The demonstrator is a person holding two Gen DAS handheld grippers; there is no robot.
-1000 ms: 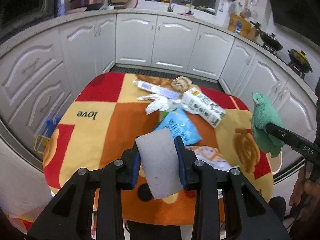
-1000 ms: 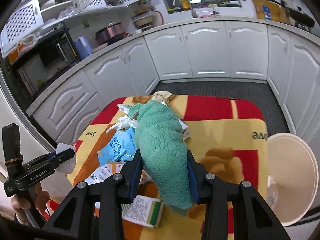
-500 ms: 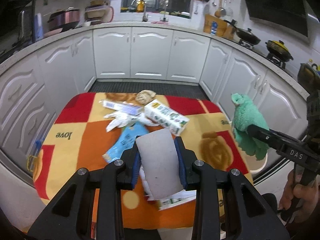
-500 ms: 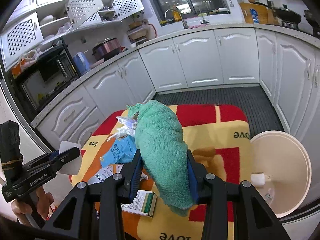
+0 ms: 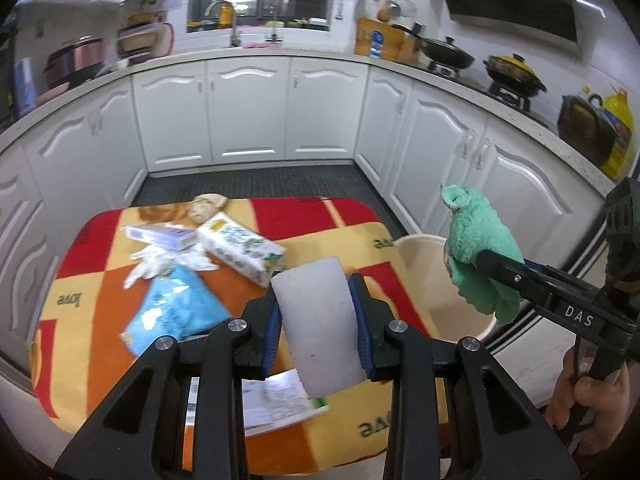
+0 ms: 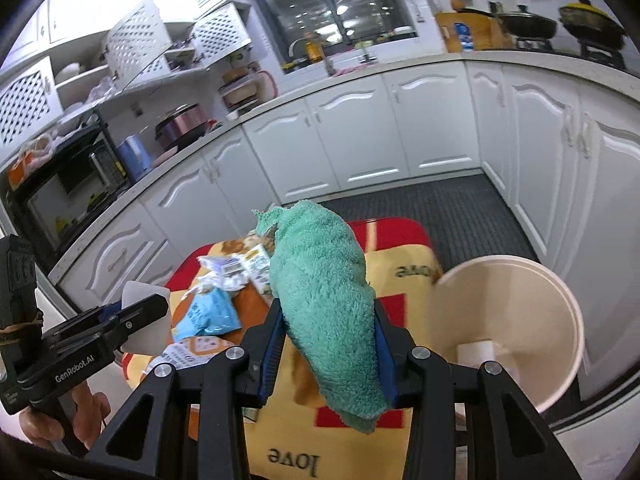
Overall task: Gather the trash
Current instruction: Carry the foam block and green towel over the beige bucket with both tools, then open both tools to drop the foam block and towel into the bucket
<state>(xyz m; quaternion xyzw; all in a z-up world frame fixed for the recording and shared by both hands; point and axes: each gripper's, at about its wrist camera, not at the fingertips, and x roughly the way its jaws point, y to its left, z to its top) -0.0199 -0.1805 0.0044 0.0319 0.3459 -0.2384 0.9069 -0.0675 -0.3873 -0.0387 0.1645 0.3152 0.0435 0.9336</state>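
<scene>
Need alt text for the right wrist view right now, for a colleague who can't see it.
The right gripper clamps a green towel above a colourful tablecloth, beside a cream bin at the table's right. At left, the left gripper holds a pale card; packets litter the cloth.

The left tongs (image 5: 320, 316) pointed down and forward, their blue pads clamped on a grey card (image 5: 318, 330). The right tongs (image 6: 328, 344) angled downward likewise, gripping a green cloth (image 6: 324, 304). A hand (image 5: 588, 400) held the right handle.
</scene>
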